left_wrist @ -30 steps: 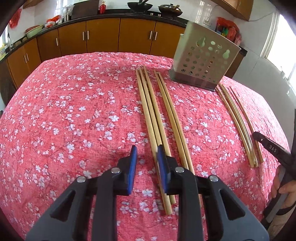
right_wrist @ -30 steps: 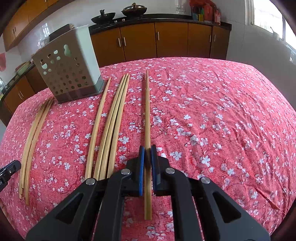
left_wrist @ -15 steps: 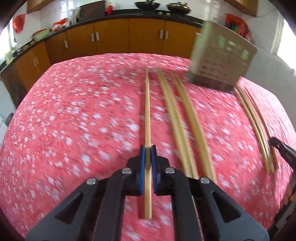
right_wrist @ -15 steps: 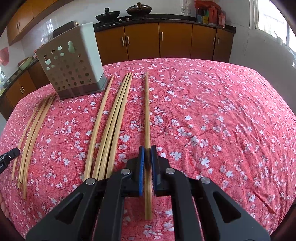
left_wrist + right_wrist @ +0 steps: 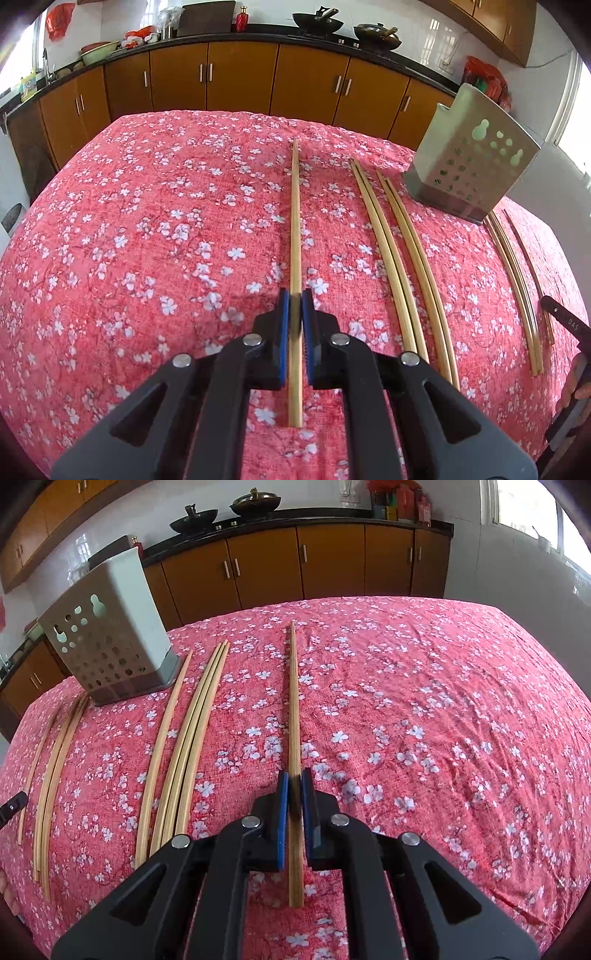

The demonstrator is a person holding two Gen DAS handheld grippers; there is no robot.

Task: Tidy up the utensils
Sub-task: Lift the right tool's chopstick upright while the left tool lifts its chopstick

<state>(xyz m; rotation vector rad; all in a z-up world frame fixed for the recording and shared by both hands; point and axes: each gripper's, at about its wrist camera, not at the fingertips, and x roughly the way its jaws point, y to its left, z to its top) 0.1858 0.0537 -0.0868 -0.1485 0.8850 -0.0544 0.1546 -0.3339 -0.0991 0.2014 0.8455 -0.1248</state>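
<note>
Red cloth printed with white blossoms (image 5: 155,229) covers the whole table in the left wrist view, lightly wrinkled, with orange-brown wooden cabinets (image 5: 236,77) under a dark counter along the far wall and two black woks (image 5: 317,24) on the stove. The left gripper (image 5: 295,306), black with blue pads, is clamped on a pale bamboo chopstick (image 5: 294,221); the stick runs straight away from the camera towards the cabinets, its near end sticking out behind the pads. To its right four loose bamboo chopsticks (image 5: 391,254) lie on the cloth, roughly parallel to it, their far ends near the perforated grey metal utensil holder (image 5: 469,166), which stands upright. Beyond the holder a further bundle of chopsticks (image 5: 513,273) lies near the right edge, beside the black tip of the other gripper.

Seen from the right wrist, the same blossom cloth (image 5: 443,720) spreads out to the right, with cabinets (image 5: 332,568) and a bright window beyond. The right gripper (image 5: 294,786) is closed tight on a darker bamboo chopstick (image 5: 293,701), which points directly away along the fingers. Left of it lie loose chopsticks (image 5: 184,746), lengthways too and fanning slightly, then the utensil holder (image 5: 107,646), then another bundle (image 5: 55,771) by the left edge.
</note>
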